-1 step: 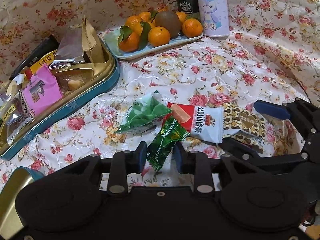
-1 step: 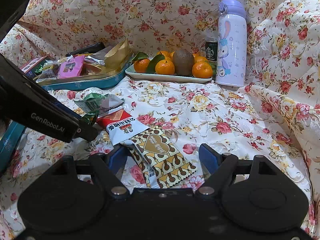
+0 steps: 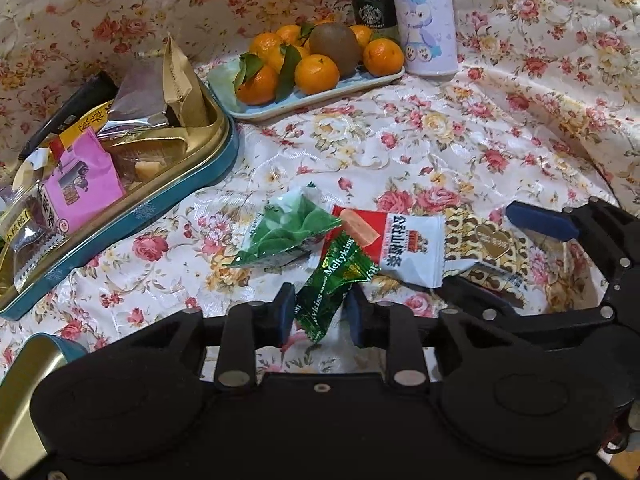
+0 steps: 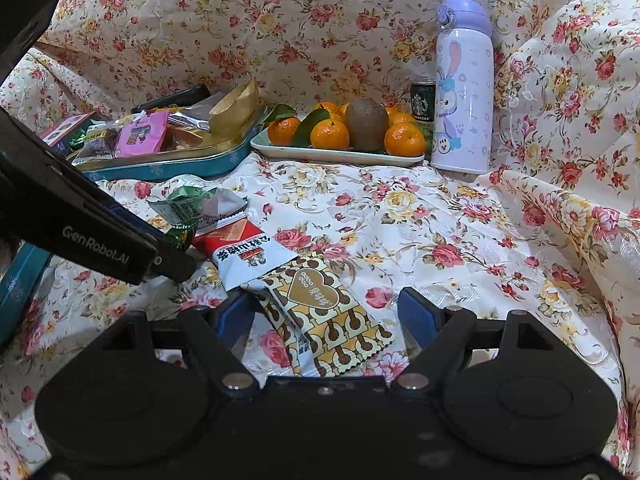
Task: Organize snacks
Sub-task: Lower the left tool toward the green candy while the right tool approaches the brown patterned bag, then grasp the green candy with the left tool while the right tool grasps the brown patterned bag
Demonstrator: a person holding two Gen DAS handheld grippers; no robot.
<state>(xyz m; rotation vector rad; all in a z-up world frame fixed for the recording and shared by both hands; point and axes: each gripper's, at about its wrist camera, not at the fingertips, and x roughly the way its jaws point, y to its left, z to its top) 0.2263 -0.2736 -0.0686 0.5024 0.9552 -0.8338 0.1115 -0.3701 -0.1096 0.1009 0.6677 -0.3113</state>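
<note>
The small dark green foil candy wrapper printed "Meltykiss" (image 3: 334,280) lies on the floral cloth (image 3: 400,140) with its long axis running from the near crimped end, low between the fingers, up and to the right toward the red-and-white snack packet (image 3: 400,240), whose edge its far end overlaps. Its surface is glossy and crinkled, with white lettering along its length and a gold patch at the far end. The left gripper (image 3: 320,312) has its blue-padded jaws narrowing around this candy; the wrapper sits between them, the left pad just beside it and a sliver of cloth showing at the right pad, so no firm pinch shows. To the left lies a light green leaf-print sachet (image 3: 288,228), and beyond it the teal and gold oval tin (image 3: 192,176) filled with packets. The right gripper (image 4: 326,312) stands wide open over the brown-and-cream patterned packet with a gold heart (image 4: 320,308), gripping nothing.
</note>
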